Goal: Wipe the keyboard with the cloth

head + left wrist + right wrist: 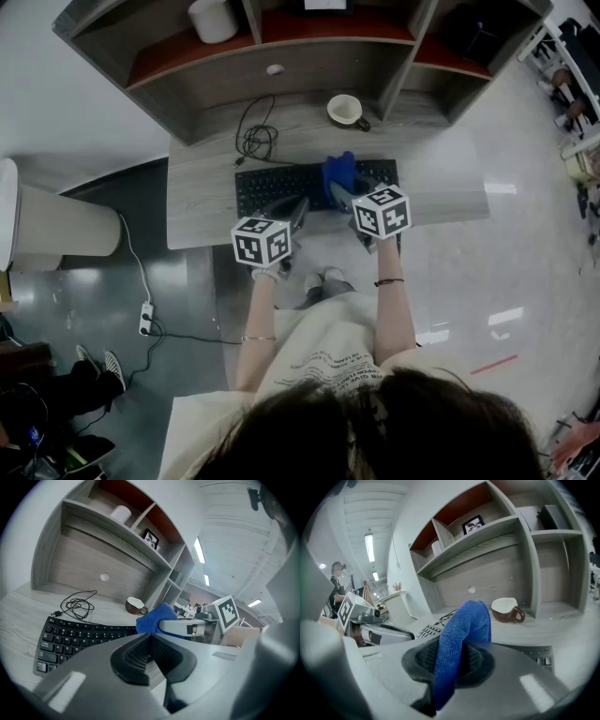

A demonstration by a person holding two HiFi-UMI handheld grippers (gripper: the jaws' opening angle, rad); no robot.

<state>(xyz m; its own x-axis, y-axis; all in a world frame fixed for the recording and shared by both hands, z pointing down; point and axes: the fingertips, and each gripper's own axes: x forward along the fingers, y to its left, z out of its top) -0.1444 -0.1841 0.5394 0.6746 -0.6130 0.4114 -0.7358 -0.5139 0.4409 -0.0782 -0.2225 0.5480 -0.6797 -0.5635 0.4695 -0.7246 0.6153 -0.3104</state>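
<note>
Cloth (461, 634) of a deep blue is pinched in the right tool (457, 656). That tool's jaws are closed tight on the lower part, and the free end stands up past the tips and folds over at the top. In the head view the bunched cloth sits over the right part of the black keyboard (281, 185), at 12 o'clock from the right tool's marker cube. Whether it presses on the keys cannot be told.

The left tool (149, 639) has its jaws drawn together, ridged pads meeting, with nothing between them. It sits at 9 o'clock from the right tool, its tips over the keyboard's near edge about midway along. Contact with the keys cannot be made out.

The keyboard lies flat along the front of the grey wood-grain counter (202, 211). A brown cup (345, 110) with a pale inside stands at 1 o'clock from the keyboard, apart from it. A coiled black cable (255, 139) lies at 11 o'clock from the keyboard, near its far edge. A shelf unit (169, 89) rises at the back of the counter, with a framed picture (473, 524) on one shelf.
</note>
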